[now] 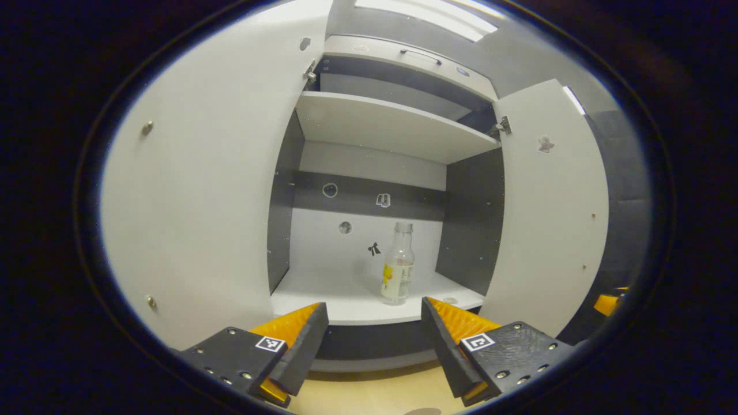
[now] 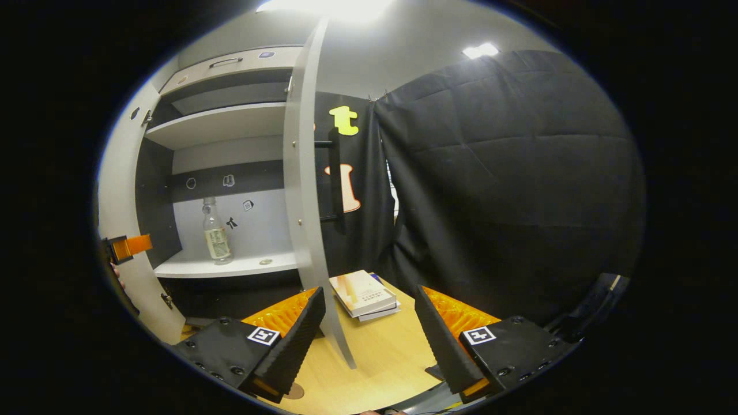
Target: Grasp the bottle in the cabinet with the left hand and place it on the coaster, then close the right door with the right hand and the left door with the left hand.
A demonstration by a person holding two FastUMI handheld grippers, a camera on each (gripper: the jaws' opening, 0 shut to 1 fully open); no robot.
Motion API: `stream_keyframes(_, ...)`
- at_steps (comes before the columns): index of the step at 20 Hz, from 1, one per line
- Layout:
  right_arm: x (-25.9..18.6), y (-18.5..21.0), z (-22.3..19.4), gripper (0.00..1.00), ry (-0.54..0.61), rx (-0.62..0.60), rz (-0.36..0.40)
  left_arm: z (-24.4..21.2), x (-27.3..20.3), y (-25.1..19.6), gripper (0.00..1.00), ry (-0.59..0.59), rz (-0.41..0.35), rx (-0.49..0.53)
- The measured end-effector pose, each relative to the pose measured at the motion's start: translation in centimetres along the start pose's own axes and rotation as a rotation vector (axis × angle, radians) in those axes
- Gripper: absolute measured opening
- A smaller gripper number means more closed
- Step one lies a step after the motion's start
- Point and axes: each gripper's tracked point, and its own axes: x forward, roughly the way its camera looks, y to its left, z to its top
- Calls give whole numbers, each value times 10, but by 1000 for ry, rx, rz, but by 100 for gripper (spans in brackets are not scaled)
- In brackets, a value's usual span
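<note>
- Left claw (image 1: 375,340) is level, aimed straight into the open white-and-grey cabinet (image 1: 369,132); fingers spread wide, nothing between them, short of the lower shelf's front edge.
- Right claw (image 2: 369,340) hangs over the light wooden bench (image 2: 380,357), fingers apart and empty, pointed at the edge of the open right door (image 2: 302,230), which stands between its two fingers in the right gripper view.
- In the right gripper view the left claw (image 2: 128,246) peeks in at the far left, in front of the left door, with part of a hand just below it.
- Clear plastic bottle with a yellow-and-white label (image 1: 398,265) stands upright on the cabinet's white lower shelf (image 1: 346,300), right of centre, near the front edge, apart from both claws. No cap can be made out.
- A small flat disc (image 2: 266,261) lies on the same shelf just right of the bottle; too small to identify.
- Upper shelf (image 1: 380,127) holds nothing that can be seen.
- Both doors are swung open; left door (image 1: 196,190) white, right door white with a dark bar handle (image 2: 333,178) on its outer face.
- Small stack of books (image 2: 364,295) lies on the bench right of the right door.
</note>
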Motion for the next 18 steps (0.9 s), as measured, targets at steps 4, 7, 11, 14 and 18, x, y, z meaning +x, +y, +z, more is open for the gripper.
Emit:
stream_keyframes(4, 24, -20, 9, 96, -20, 79, -59, 28, 49, -10, 94, -34, -24, -5)
stream_keyframes(7, 40, -34, 14, 99, -37, 99, -88, 43, 85, -11, 94, -61, -25, 11)
stream_keyframes(11, 52, -51, 11, 96, -29, 100, -116, 59, 128, -24, 94, -85, -67, -24)
stream_keyframes(14, 59, -54, 16, 99, -26, 124, -106, 63, 157, -35, 94, -87, -85, -9)
stream_keyframes(18, 64, -64, 13, 99, -16, 111, -115, 58, 189, -57, 94, -73, -119, 30)
